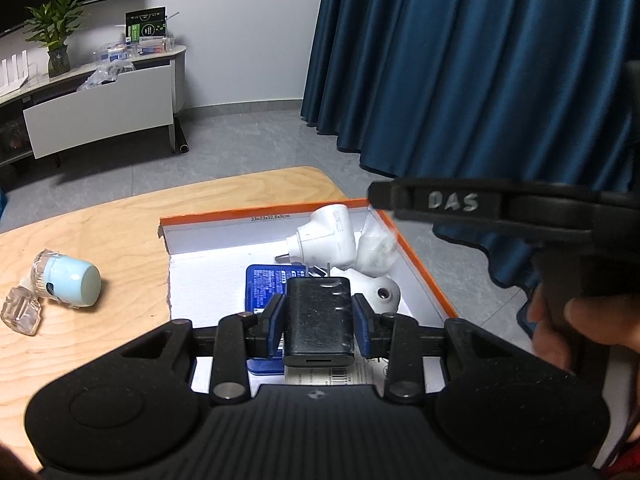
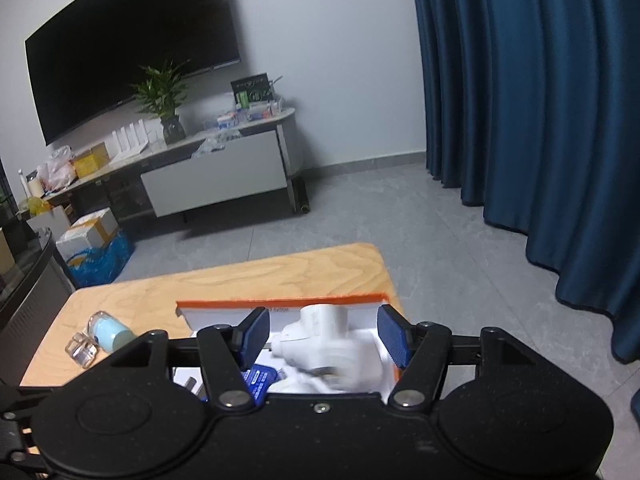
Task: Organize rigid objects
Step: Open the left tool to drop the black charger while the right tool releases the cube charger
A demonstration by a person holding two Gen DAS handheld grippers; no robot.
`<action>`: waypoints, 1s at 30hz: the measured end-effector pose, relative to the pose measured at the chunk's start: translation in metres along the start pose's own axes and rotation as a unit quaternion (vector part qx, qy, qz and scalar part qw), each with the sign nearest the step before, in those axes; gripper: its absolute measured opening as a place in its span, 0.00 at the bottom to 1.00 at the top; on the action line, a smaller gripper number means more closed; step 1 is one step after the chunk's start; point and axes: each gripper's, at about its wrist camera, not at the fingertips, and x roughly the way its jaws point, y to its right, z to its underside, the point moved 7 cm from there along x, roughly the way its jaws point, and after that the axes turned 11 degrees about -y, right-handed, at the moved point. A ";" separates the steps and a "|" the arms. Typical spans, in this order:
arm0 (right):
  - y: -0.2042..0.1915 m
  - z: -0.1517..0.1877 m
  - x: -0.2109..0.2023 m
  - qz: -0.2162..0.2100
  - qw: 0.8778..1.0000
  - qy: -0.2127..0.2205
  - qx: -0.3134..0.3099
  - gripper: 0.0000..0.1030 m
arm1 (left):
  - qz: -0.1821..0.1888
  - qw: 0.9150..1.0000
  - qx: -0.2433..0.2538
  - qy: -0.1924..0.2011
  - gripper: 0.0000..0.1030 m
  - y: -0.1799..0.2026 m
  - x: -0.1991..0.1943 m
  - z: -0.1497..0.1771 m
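While the left gripper (image 1: 319, 322) clamps a black rectangular block (image 1: 319, 318) between its blue pads (image 1: 276, 326), jaws pressed on both long sides, block end-on to the camera, it hangs over the near part of the orange-rimmed box (image 1: 264, 214). Right gripper (image 2: 323, 332) has its jaws wide apart, nothing pinched; blue pads (image 2: 256, 334) either side of a white plug adapter (image 2: 316, 334) that lies below them in the box, not touching as far as can be told, the adapter blurred at its lower edge. In the left wrist view the right gripper's black body (image 1: 452, 202) shows at right above the box's right wall, a hand (image 1: 576, 328) gripping its handle.

Inside box, white floor: blue flat pack (image 1: 266, 280) under and behind the held block, the white plug adapter (image 1: 328, 240) toward the far right corner, a crumpled white piece (image 1: 376, 250) against the right wall, a rounded white part with a hole (image 1: 380, 290) just right of the block. A printed label with barcode (image 1: 340, 378) lies near the front.

Box sits on a light wooden table (image 1: 100, 240). Left of the box, well apart: pale blue cylinder with clear cap (image 1: 68, 278) on its side, a clear plastic piece (image 1: 22, 310) touching or just beside it.

Beyond: grey floor (image 1: 248, 144), blue curtain (image 1: 460, 60), white TV cabinet (image 2: 216, 176) with a potted plant (image 2: 164, 100), dark screen (image 2: 128, 44).
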 end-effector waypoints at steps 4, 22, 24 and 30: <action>0.005 -0.001 -0.014 0.005 1.000 0.016 -0.001 0.71 | 0.004 1.000 0.000 -0.001 0.35 0.002 0.003 0.000; -0.010 0.007 -0.057 0.006 0.999 0.048 -0.007 0.74 | -0.010 1.000 -0.021 0.007 0.68 -0.005 -0.015 0.000; -0.017 0.008 -0.058 0.001 0.999 0.046 -0.012 0.75 | -0.029 0.999 -0.029 0.007 0.76 -0.015 -0.021 0.002; -0.042 0.015 -0.058 -0.008 0.999 0.036 -0.028 0.77 | -0.070 0.996 -0.059 0.010 0.82 -0.048 -0.040 0.010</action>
